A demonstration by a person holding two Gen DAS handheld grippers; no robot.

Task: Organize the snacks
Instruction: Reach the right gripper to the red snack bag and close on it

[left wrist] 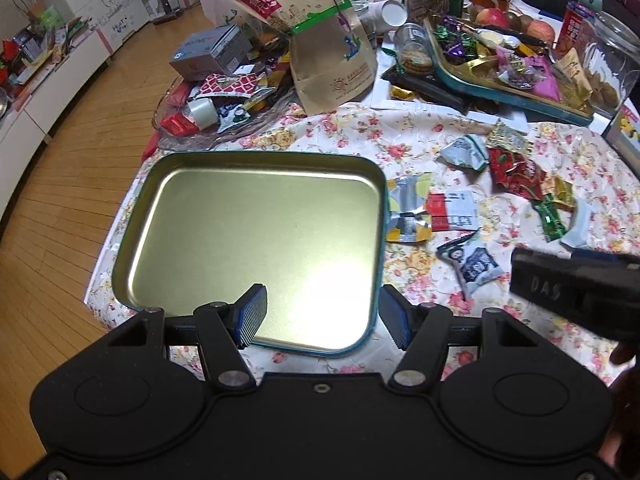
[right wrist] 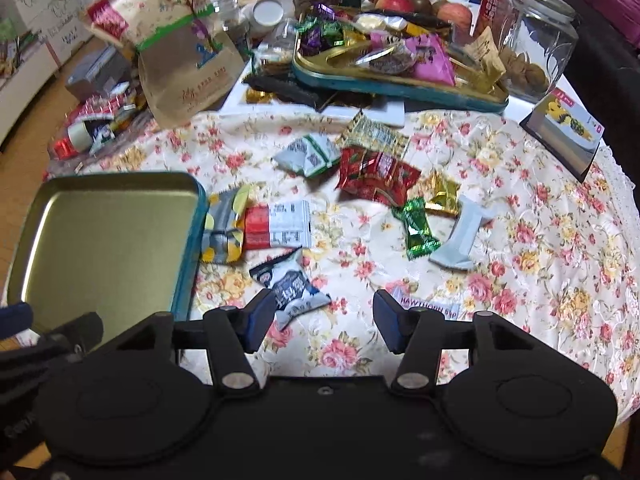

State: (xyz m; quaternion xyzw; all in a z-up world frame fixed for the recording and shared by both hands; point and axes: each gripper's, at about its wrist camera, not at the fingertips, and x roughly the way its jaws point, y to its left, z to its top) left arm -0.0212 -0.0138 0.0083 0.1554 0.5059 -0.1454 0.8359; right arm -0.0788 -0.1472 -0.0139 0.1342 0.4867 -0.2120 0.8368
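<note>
Two hand-held grippers are tipped steeply down over a worktop [right wrist: 540, 240] draped in a flowered cloth, side by side at its near edge. The left hand-held gripper [left wrist: 322, 316] hovers above the near end of an empty gold-lined tin tray [left wrist: 256, 164] with a teal rim, which lies at the near left of the cloth; its blue ribbed fingers [left wrist: 252, 314] stand wide apart with nothing between them. The right hand-held gripper [right wrist: 324, 318] hangs just to the right of that tray over bare cloth, its jaws partly open and gripping nothing. A dark blue and white snack packet [right wrist: 290, 286] lies just ahead of its left finger, whether touching it I cannot tell, and a white wrapper printed HAWTHORN [right wrist: 430, 306] lies by its right finger. From the left wrist view the black body of the right gripper shows at the right edge. Loose snacks are scattered across the middle of the cloth: a red and white bar [right wrist: 278, 226] beside the tray's right wall, a green candy [right wrist: 418, 230], a red foil packet [right wrist: 378, 174] and a green and white pouch [right wrist: 310, 156]. At the far side sit a second teal tray [right wrist: 400, 88] heaped with sweets, a brown paper bag [right wrist: 180, 52] and a glass jar [right wrist: 536, 40] of cookies.
</note>
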